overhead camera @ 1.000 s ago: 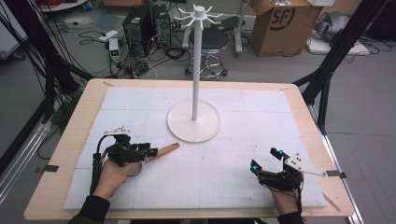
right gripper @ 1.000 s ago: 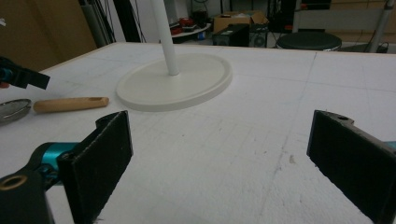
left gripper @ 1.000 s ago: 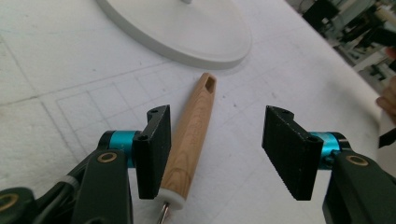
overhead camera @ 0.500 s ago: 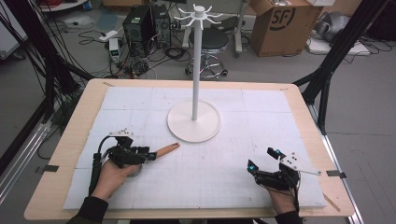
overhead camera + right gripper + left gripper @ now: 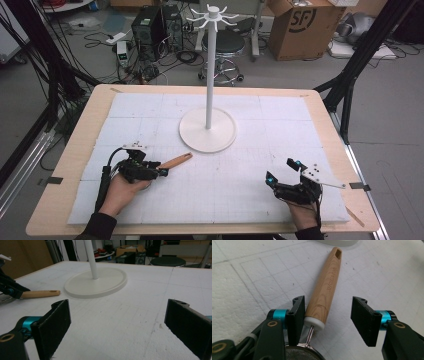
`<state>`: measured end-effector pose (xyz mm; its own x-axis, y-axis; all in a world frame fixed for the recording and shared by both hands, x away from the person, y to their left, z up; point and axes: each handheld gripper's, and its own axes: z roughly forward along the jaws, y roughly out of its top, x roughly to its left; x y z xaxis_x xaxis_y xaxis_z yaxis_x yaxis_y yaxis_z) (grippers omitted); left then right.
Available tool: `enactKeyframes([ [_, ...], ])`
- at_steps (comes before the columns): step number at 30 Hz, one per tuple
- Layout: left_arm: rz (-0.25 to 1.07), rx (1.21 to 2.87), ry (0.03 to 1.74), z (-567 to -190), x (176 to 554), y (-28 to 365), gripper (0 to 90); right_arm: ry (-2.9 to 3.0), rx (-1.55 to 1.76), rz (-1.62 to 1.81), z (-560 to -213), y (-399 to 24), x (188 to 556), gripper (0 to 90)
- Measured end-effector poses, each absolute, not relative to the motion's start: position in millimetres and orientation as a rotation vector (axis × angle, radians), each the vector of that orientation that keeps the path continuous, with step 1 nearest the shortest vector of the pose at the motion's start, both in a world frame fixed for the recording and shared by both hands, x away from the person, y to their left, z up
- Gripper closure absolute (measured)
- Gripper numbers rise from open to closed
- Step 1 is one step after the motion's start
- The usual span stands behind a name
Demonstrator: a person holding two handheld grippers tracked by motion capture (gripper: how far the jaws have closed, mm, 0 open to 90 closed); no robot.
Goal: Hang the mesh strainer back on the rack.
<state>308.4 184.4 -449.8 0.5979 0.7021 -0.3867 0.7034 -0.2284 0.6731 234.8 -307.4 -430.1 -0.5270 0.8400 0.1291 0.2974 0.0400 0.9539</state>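
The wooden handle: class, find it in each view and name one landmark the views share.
High view: wooden handle left of centre, before the left claw.
Left gripper view: centre, between open jaws, against one.
Right gripper view: far left.
Shared landmark: white stand base.

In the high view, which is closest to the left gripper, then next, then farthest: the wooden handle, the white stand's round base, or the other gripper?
1. Wooden handle: sits between the jaws of the left gripper, pointing toward the stand.
2. Round base of the white stand: mid-table, just past the handle's tip.
3. Right gripper: far across the mat, near the right front edge.
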Motion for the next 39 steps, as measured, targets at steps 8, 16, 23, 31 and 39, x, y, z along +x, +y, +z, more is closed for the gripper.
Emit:
enactKeyframes([
  [8,0.117,2.028,1.109,-448,305,178,57.0,1.854,1.145,1.499,-431,-306,235,5.9],
  [16,0.197,2.171,1.058,-442,306,167,60.6,1.854,1.152,1.5,-431,-307,234,5.9],
  [23,0.261,2.306,1.005,-436,309,155,62.7,1.847,1.147,1.501,-431,-307,235,5.9],
  [31,0.263,2.413,0.992,-431,315,145,63.5,1.842,1.159,1.504,-430,-308,233,5.9],
  [39,0.25,2.597,1.019,-422,327,121,65.7,1.84,1.162,1.509,-430,-309,233,5.9],
])
